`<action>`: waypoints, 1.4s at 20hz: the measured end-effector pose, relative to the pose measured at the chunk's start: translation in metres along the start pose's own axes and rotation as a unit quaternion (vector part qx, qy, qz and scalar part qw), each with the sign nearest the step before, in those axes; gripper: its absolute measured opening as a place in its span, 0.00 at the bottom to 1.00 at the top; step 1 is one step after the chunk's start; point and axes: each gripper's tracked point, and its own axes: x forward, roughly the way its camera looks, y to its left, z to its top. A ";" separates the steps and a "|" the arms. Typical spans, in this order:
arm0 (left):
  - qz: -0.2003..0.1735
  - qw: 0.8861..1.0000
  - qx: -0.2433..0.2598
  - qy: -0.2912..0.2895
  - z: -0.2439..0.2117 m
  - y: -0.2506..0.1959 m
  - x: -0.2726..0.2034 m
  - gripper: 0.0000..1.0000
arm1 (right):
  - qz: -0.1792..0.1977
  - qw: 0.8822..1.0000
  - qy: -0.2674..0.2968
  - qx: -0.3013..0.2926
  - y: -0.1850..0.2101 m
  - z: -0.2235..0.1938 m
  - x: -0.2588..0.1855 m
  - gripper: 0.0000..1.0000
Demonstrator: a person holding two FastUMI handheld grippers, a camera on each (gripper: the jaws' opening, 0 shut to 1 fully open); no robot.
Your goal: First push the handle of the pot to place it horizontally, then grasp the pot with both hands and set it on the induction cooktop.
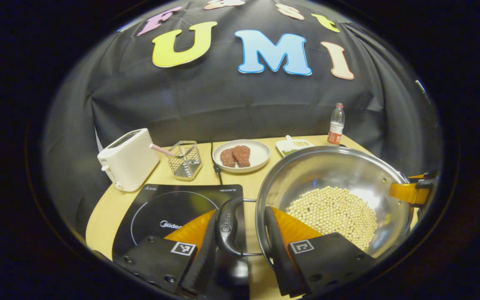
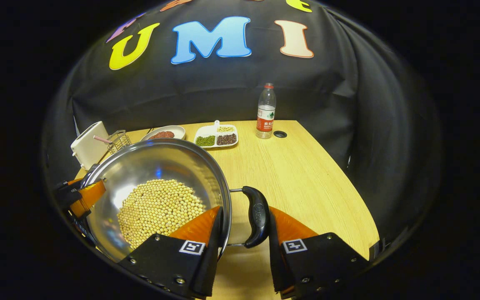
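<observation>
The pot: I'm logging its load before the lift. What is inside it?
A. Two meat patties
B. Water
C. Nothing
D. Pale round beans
D: a heap of pale round beans lies in the bottom of the steel pot; the meat patties sit on a plate behind it.

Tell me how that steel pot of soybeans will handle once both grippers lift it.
Probably heavy for its size: the pot is steel and its bottom is covered in soybeans. The loose beans would likely slide if it tilts, shifting the weight. Its two small loop handles sit on thin wire, so it may swing unless both rise evenly.
</observation>
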 end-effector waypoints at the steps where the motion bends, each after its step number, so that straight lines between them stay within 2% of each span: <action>1: -0.002 1.000 -0.001 0.000 0.001 0.007 0.000 0.68 | -0.002 1.000 -0.001 0.000 0.007 0.000 -0.002 0.53; 7: -0.014 1.000 0.006 -0.005 0.000 0.053 -0.001 0.68 | -0.011 1.000 -0.005 0.012 0.048 -0.003 -0.014 0.53; 8: -0.016 1.000 0.007 -0.006 0.000 0.061 -0.003 0.63 | -0.013 1.000 -0.006 0.015 0.055 -0.004 -0.015 0.53; 9: -0.018 1.000 0.009 -0.007 -0.001 0.070 -0.004 0.63 | -0.015 1.000 -0.007 0.018 0.062 -0.005 -0.018 0.53; 10: -0.020 1.000 0.010 -0.008 -0.003 0.078 -0.004 0.68 | -0.016 1.000 -0.007 0.019 0.069 -0.006 -0.019 0.53; 16: -0.025 1.000 0.008 -0.010 -0.009 0.124 -0.004 0.68 | -0.021 1.000 -0.010 0.019 0.111 -0.009 -0.027 0.53; 17: -0.024 1.000 0.007 -0.011 -0.010 0.132 -0.004 0.68 | -0.021 1.000 -0.011 0.018 0.118 -0.008 -0.027 0.53; 18: -0.022 1.000 0.005 -0.011 -0.012 0.141 -0.003 0.72 | -0.019 1.000 -0.011 0.016 0.127 -0.008 -0.025 0.53; 19: -0.021 1.000 0.004 -0.011 -0.013 0.149 -0.002 0.63 | -0.018 1.000 -0.011 0.015 0.135 -0.008 -0.025 0.53; 20: -0.019 1.000 0.003 -0.011 -0.013 0.158 -0.001 0.63 | -0.016 1.000 -0.011 0.013 0.143 -0.006 -0.024 0.53; 21: -0.017 1.000 0.002 -0.010 -0.014 0.167 -0.001 0.68 | -0.014 1.000 -0.010 0.012 0.151 -0.006 -0.023 0.53; 22: -0.015 1.000 0.001 -0.010 -0.016 0.176 0.001 0.63 | -0.011 1.000 -0.010 0.010 0.158 -0.006 -0.021 0.53; 23: -0.012 1.000 -0.001 -0.009 -0.017 0.185 0.002 0.68 | -0.008 1.000 -0.008 0.008 0.166 -0.005 -0.019 0.53; 24: -0.009 1.000 -0.002 -0.007 -0.019 0.194 0.004 0.63 | -0.005 1.000 -0.007 0.005 0.174 -0.004 -0.017 0.53; 27: 0.000 1.000 -0.010 -0.001 -0.025 0.219 0.009 0.63 | 0.003 1.000 -0.004 -0.004 0.197 -0.001 -0.010 0.53; 28: 0.002 1.000 -0.011 0.001 -0.027 0.226 0.010 0.68 | 0.007 1.000 -0.003 -0.006 0.204 -0.001 -0.008 0.53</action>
